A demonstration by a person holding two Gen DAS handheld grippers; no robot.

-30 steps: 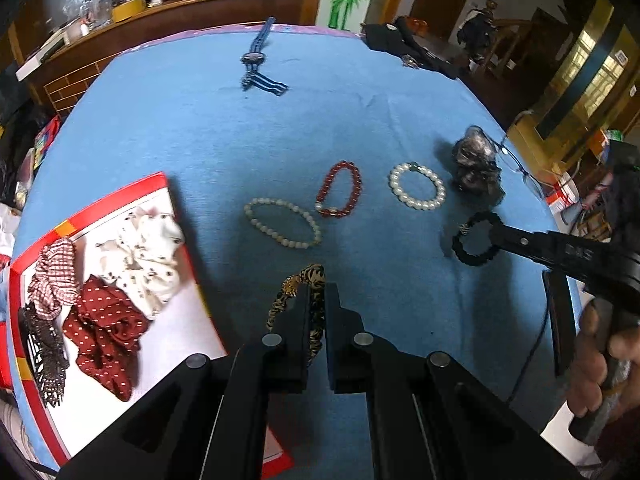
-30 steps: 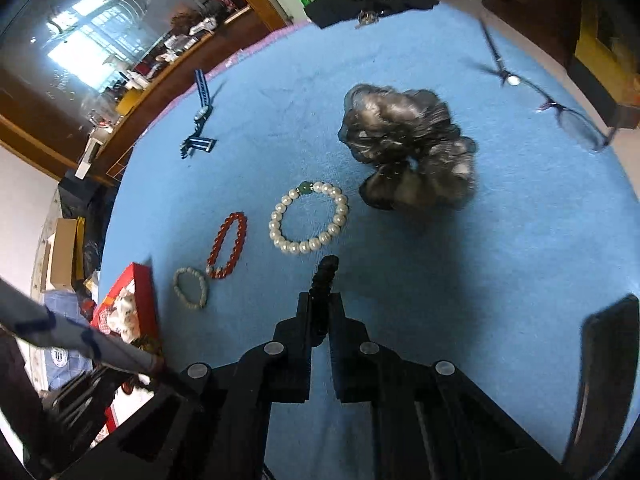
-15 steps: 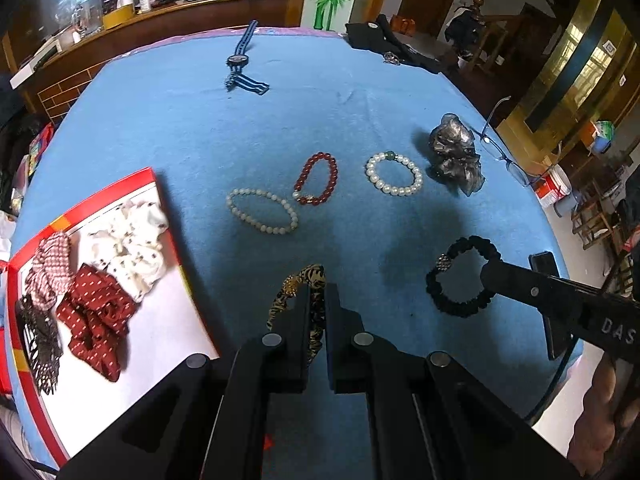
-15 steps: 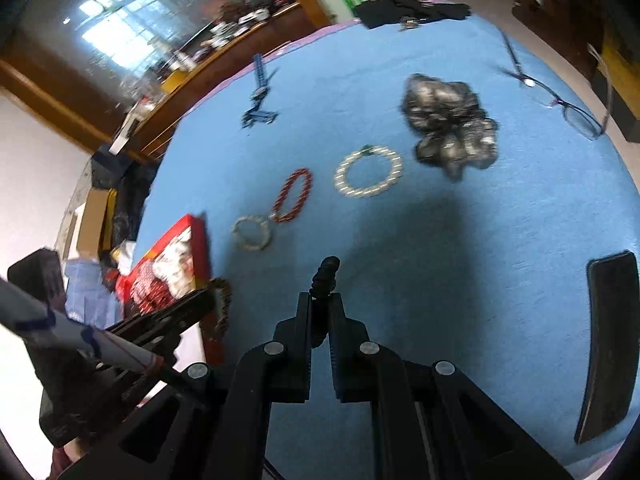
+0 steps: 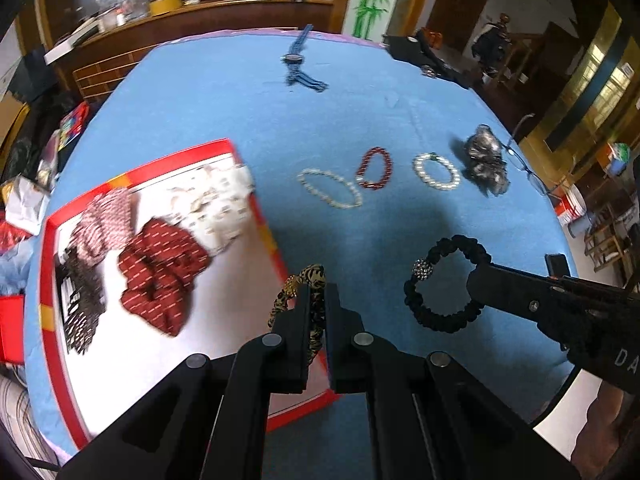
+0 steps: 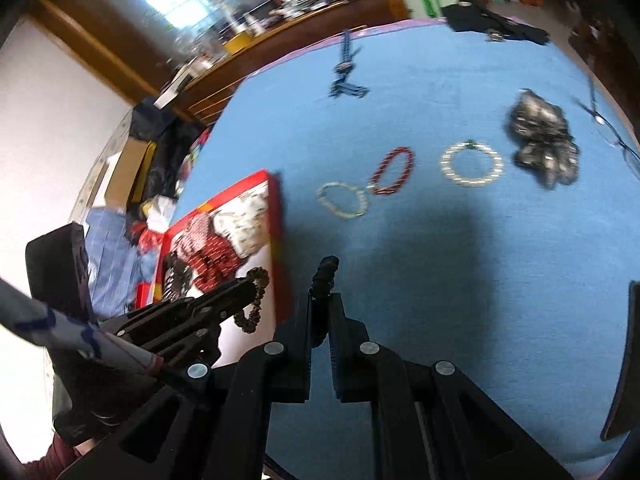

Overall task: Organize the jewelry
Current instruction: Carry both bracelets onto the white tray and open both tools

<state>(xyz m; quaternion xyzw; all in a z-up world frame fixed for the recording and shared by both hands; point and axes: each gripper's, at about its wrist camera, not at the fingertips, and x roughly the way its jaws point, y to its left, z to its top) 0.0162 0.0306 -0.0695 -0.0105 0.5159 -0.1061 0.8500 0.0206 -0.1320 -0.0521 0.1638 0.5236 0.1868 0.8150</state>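
My left gripper [image 5: 317, 294] is shut on a leopard-print hair tie [image 5: 298, 286] and holds it above the right edge of the red-rimmed tray [image 5: 260, 216]; it also shows in the right wrist view [image 6: 252, 300]. My right gripper [image 6: 325, 296] is shut on a black braided hair tie [image 5: 444, 280], held above the blue cloth to the right of the tray. The tray [image 6: 274, 216] holds several scrunchies [image 5: 160, 272]. A pale bead bracelet [image 5: 330, 188], a red bead bracelet [image 5: 374, 168] and a white pearl bracelet [image 5: 436, 172] lie on the cloth.
A grey shiny scrunchie [image 5: 486, 160] and glasses [image 5: 528, 168] lie at the right of the blue cloth. A blue striped watch [image 5: 298, 64] lies at the far side, a black item [image 5: 424, 56] at the far right. A dark phone [image 6: 624, 360] lies near the right edge.
Both grippers have moved left toward the tray with their hair ties. The tray now lies right under the left gripper, and the right gripper has come closer beside it.
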